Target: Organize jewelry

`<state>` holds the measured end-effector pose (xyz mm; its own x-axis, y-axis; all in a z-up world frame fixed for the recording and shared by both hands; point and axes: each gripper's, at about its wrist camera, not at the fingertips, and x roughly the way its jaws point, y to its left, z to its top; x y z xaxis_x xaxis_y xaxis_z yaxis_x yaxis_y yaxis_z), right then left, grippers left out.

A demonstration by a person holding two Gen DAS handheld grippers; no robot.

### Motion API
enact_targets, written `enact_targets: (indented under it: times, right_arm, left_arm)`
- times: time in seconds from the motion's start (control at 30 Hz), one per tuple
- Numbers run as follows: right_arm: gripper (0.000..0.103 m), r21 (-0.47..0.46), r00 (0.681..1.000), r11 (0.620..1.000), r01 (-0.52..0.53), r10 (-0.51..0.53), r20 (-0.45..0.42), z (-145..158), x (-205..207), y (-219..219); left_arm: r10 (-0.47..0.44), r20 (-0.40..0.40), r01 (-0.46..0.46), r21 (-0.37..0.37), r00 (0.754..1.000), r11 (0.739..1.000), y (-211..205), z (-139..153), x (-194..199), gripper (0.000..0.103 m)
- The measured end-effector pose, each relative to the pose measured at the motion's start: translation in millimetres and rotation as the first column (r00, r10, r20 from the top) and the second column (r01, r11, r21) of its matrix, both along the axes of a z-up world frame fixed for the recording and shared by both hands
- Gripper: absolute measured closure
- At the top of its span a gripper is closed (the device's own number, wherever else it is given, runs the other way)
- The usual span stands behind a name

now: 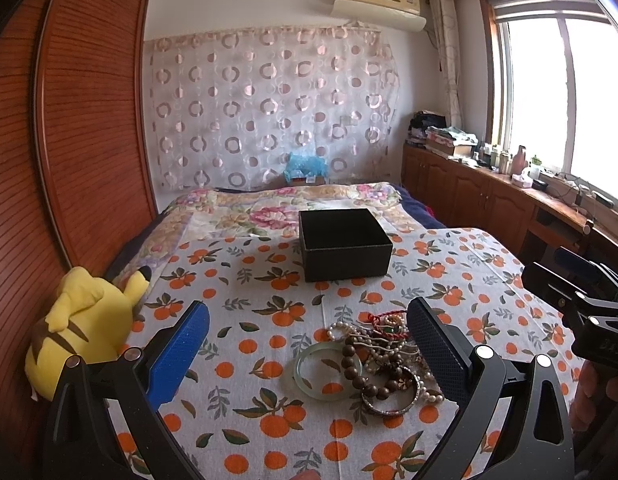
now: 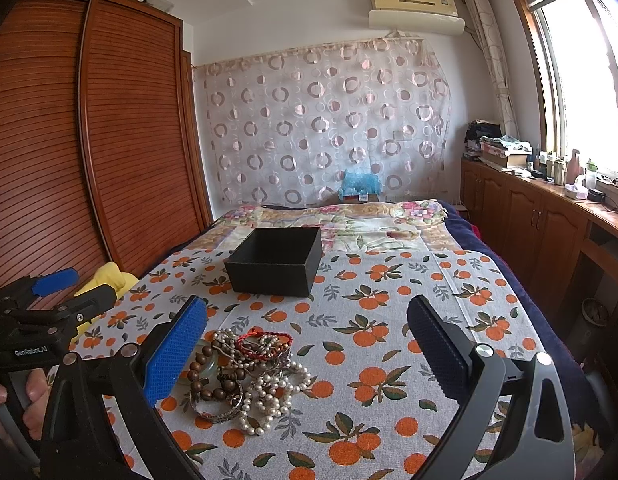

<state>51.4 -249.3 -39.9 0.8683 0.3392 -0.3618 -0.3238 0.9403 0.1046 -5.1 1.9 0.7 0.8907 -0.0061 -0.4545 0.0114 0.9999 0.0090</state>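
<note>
- Two tongs, the left tongs (image 1: 309,332) and the right tongs (image 2: 307,330), are held wide apart, and nothing is gripped.
- A jewelry pile (image 1: 383,358) is heaped on the orange-print cloth (image 1: 269,280) over the bed, near the tongs.
- An open black box (image 1: 345,244) is set further back, and no jewelry can be seen in it.
- Sorting seems not yet begun; one piece, maybe the green bangle (image 1: 327,372), should be pinched and carried to the box.

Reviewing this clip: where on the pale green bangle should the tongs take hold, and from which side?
Probably the pale green bangle's bare left rim, approached from above and the left. It lies flat on the orange-print cloth, and its right side is under the brown wooden bead bracelet and the jewelry pile.
</note>
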Motion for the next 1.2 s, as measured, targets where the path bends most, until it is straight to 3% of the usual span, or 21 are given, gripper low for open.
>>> enact_targets:
  times: [0.4,0.8,0.97,1.2]
  right_arm:
    - [0.002,-0.001,1.000,1.000,-0.004,0.004,-0.011,1.1,-1.4,0.6]
    - [0.004,-0.018,0.995,0.997,-0.079,0.077,-0.064,-23.8,10.9,6.8]
    - [0.022,-0.038,0.985,0.990,-0.138,0.133,-0.111,-33.9,18.0,16.2]
    - [0.044,-0.070,0.934,0.950,-0.303,0.281,-0.221,-51.8,29.2,51.1]
  left_arm:
    - [0.003,-0.018,-0.003,-0.004,1.000,1.000,0.5,-3.7,2.7,0.008]
    - [-0.028,-0.128,0.026,-0.017,0.991,1.000,17.7,-39.8,21.2,0.008]
    - [-0.030,-0.184,0.028,-0.010,0.982,1.000,26.4,-54.6,27.2,0.008]
    - [-0.019,-0.239,0.021,0.005,0.971,1.000,36.7,-70.5,31.1,0.008]
